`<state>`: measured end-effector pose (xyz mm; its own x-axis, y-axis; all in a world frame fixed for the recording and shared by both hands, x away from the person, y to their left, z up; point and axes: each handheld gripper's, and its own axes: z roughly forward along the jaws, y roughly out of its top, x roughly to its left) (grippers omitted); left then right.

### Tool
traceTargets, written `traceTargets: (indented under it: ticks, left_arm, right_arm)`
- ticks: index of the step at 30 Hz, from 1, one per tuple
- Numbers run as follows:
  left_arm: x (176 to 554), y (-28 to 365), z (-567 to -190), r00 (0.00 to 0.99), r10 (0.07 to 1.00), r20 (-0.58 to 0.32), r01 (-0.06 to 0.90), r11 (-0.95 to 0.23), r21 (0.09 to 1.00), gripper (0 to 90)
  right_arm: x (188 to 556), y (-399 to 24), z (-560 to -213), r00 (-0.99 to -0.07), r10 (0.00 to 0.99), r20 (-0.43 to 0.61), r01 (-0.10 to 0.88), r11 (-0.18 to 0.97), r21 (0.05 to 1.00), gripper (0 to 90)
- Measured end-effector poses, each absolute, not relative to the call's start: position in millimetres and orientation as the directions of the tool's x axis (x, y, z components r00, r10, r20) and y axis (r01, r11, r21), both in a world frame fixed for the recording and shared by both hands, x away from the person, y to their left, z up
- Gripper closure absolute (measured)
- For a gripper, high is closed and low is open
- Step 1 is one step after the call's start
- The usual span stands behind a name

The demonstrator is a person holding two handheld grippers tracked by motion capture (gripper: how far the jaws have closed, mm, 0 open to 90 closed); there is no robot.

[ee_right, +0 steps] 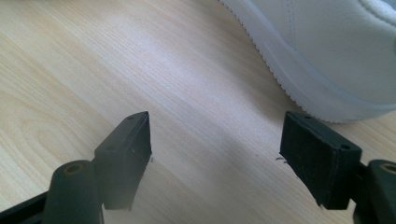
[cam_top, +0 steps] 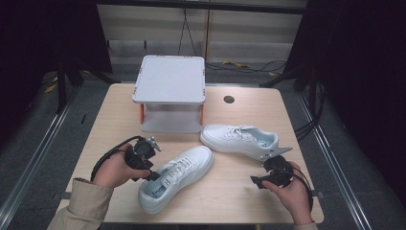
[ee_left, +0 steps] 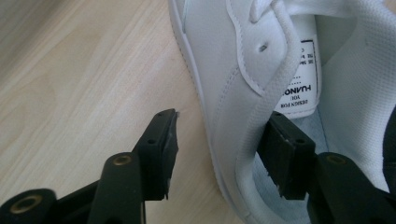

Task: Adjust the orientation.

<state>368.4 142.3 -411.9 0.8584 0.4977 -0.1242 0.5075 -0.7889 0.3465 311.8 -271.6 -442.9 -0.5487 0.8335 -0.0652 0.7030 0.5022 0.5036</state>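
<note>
White leather up close: the near sneaker (cam_top: 175, 178) lies at an angle on the front half of the wooden table (cam_top: 239, 191), and the left gripper (ee_left: 219, 154) straddles its side wall at the collar, one jaw inside the shoe, the other outside over the wood, a gap showing on the outer side, not yet pinching. The right gripper (ee_right: 215, 154) hovers with jaws spread wide over bare tabletop, beside the sole of the far sneaker (cam_top: 241, 140), which sits in front of the grey stand (cam_top: 170, 79)
</note>
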Motion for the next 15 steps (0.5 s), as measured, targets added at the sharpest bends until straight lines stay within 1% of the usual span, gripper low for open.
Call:
traceTargets:
  ticks: [1, 2, 3, 5, 8, 10, 12, 15]
  left_arm:
    - [368.1, 141.7, -412.8, 0.854, 0.503, -0.132, 0.515, -0.784, 0.347, 49.5]
    - [368.0, 141.3, -413.4, 0.850, 0.506, -0.147, 0.523, -0.779, 0.345, 53.4]
    - [369.0, 141.2, -412.9, 0.856, 0.499, -0.134, 0.513, -0.790, 0.336, 52.9]
    - [368.2, 138.3, -413.5, 0.861, 0.490, -0.139, 0.507, -0.799, 0.324, 57.7]
    - [366.9, 134.2, -416.0, 0.863, 0.486, -0.135, 0.503, -0.810, 0.302, 60.0]
    - [368.1, 129.8, -426.8, 0.837, 0.522, -0.163, 0.547, -0.797, 0.258, 63.9]
    - [368.9, 127.9, -433.1, 0.838, 0.520, -0.163, 0.545, -0.803, 0.241, 65.5]
    - [369.5, 127.2, -434.5, 0.829, 0.533, -0.166, 0.558, -0.795, 0.238, 68.5]
  right_arm:
    - [311.8, -271.6, -442.9, -0.549, 0.833, -0.065, 0.703, 0.502, 0.504, 24.2]
    - [311.9, -271.1, -442.7, -0.550, 0.833, -0.066, 0.701, 0.503, 0.506, 24.4]
    - [311.9, -270.8, -442.9, -0.551, 0.832, -0.064, 0.701, 0.503, 0.505, 24.4]
    - [312.1, -270.0, -443.7, -0.552, 0.831, -0.065, 0.702, 0.506, 0.502, 24.4]
    - [312.2, -269.2, -444.2, -0.555, 0.829, -0.066, 0.702, 0.509, 0.498, 24.4]
    - [312.2, -268.1, -444.2, -0.557, 0.827, -0.069, 0.698, 0.512, 0.501, 24.4]
    - [312.0, -268.0, -443.7, -0.557, 0.827, -0.070, 0.697, 0.512, 0.502, 24.4]
    - [312.2, -268.8, -443.6, -0.556, 0.828, -0.071, 0.697, 0.511, 0.503, 24.4]
